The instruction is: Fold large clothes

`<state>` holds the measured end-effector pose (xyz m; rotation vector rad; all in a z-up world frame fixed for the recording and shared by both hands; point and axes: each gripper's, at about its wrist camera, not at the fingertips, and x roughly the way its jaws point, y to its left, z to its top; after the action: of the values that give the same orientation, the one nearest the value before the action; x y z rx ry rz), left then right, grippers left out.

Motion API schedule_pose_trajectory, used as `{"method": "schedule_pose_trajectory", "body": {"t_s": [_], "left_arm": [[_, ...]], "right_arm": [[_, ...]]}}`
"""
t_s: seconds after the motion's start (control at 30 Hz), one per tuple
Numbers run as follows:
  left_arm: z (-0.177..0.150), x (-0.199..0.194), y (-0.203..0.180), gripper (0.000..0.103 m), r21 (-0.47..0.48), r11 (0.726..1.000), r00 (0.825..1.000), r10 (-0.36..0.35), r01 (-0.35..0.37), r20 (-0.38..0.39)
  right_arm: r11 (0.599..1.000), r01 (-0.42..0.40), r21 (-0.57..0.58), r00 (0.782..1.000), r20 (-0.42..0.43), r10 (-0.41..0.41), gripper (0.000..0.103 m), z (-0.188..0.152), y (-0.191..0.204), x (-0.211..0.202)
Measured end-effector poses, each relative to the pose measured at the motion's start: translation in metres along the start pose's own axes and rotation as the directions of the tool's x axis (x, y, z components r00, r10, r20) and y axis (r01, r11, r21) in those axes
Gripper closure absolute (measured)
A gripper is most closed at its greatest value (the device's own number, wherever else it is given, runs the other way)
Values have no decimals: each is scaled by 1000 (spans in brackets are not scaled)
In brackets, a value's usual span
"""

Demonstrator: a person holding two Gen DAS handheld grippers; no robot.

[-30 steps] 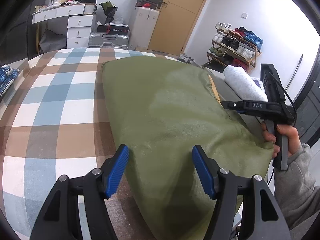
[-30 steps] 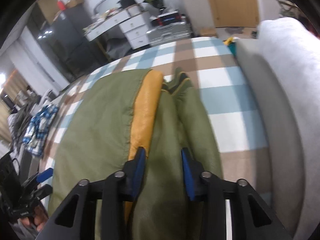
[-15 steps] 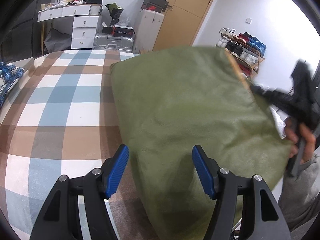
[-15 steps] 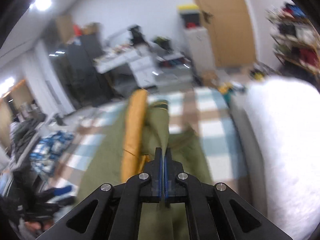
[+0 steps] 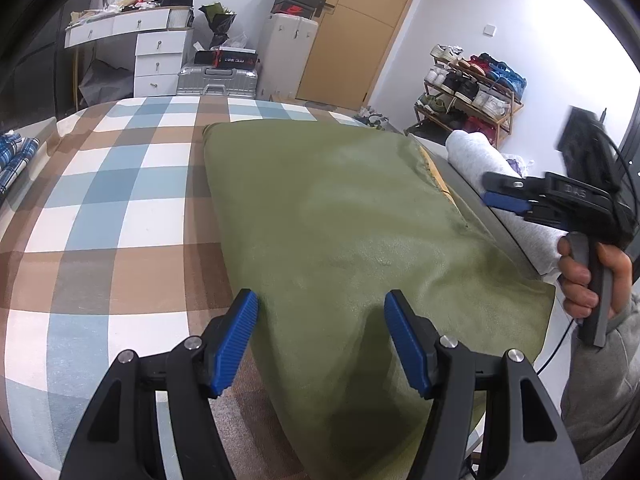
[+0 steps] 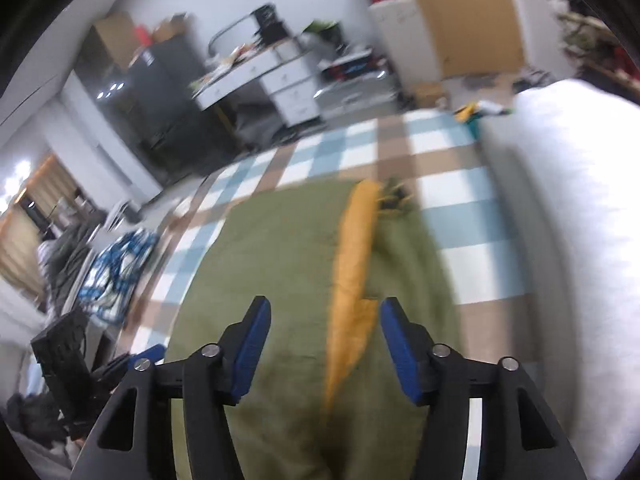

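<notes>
- Our right claw (image 6: 322, 344) is opening over the bed, with nothing pinched between its blue pads (image 6: 250, 350); the green fabric and its orange lining strip (image 6: 352, 280) lie below the gap, not pressed by either pad.
- Our left claw (image 5: 320, 340) stands open too, its pads either side of the near edge of the olive-green garment (image 5: 340, 232) without clamping it.
- We find the garment lying flat as one broad folded panel on the checked bedspread (image 5: 120, 200), its right side close to the grey rolled pillow (image 5: 480, 160).
- We judge that a fold has just been laid down. To do this step well we should let the cloth settle fully, lift the right claw clear without snagging the lining, and check that the edges line up.
- For the next fold we would take matching corners with both claws, pinching close to the edge so that the heavy cloth does not sag or twist.
- Only the left wrist view shows the right claw from outside, gripped by a hand (image 5: 580, 276) in a grey sleeve, off the garment's right edge, plus the shoe rack (image 5: 468, 84).
- Only the right wrist view, though blurred, shows the whole orange strip and the blue patterned clothes (image 6: 116, 268) at the bed's far side.
</notes>
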<state>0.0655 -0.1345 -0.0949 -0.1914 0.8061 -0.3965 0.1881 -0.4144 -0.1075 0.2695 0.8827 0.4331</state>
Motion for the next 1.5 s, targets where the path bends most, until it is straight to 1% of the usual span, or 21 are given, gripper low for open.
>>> {"method": "schedule_pose_trajectory", "body": {"t_s": [0.03,0.07,0.1,0.13,0.2,0.27,0.37,0.43,0.47,0.57,0.63,0.7,0.8,1.03,1.07,1.1,1.2,1.3,1.37,1.43,1.5], "left_arm": [[0,-1,-1,42,0,1000,1000,-1,1,0],[-1,-2,0,42,-2,1000,1000,0,0,2],[-2,-4,0,42,-2,1000,1000,3,-3,4],[-4,-6,1,42,-4,1000,1000,8,-8,8],[-5,-9,3,42,-7,1000,1000,18,-18,14],[-3,-12,8,42,-24,999,999,26,-26,22],[-1,-12,13,42,-48,999,1000,13,-11,29],[-1,-9,14,42,-48,999,1000,1,1,26],[-1,-6,12,42,-41,999,1000,6,-5,16],[-5,-8,9,42,-26,1000,1000,-5,5,11],[-7,-10,8,42,-14,1000,1000,5,-5,9],[-9,-12,8,42,-10,1000,1000,11,-11,6],[-9,-11,10,42,-21,1000,1000,-1,1,6],[-9,-7,9,42,-36,999,999,-40,40,-2],[-9,-7,8,42,-37,998,999,-41,41,-3],[-10,-8,7,42,-37,999,999,-38,38,-3],[-13,-12,4,42,-30,999,1000,-30,30,2],[-15,-14,4,42,-30,999,1000,-15,15,4],[-15,-17,5,42,-38,999,1000,-23,24,16],[-13,-18,5,42,-40,999,1000,-13,14,21],[-13,-18,6,42,-44,999,1000,-17,18,23]], "right_arm": [[1000,11,-7,998,-61,-11,46,3,0,18],[999,37,-9,992,-123,-38,53,4,-1,37],[999,51,-8,986,-159,-51,69,6,-2,49],[999,51,-1,981,-187,-50,72,6,-3,61],[999,48,-25,989,-141,-51,99,8,8,51],[996,-72,-53,997,24,73,99,13,28,5],[993,-69,-93,985,149,83,99,13,42,-34],[992,43,-115,991,128,-28,99,13,39,-20],[989,110,-99,992,78,-103,99,12,30,-1],[980,186,-67,975,-109,-192,91,0,5,54],[983,172,-59,977,-121,-178,87,-3,4,52],[988,141,-70,984,-102,-148,67,-8,9,33],[997,53,-57,994,-92,-58,51,-30,7,4],[997,-70,39,994,-75,73,49,-81,-5,-17],[997,-61,52,996,-67,65,52,-82,-5,-16],[998,-38,42,997,-62,41,74,-80,-2,-15],[996,48,-76,999,15,-47,94,-76,24,-27],[996,-25,-80,989,143,37,97,-70,39,-58],[992,-112,-59,966,227,123,98,-67,40,-77],[997,-67,-28,973,221,72,98,-70,36,-70],[999,50,10,988,145,-50,99,-77,21,-44]]}}
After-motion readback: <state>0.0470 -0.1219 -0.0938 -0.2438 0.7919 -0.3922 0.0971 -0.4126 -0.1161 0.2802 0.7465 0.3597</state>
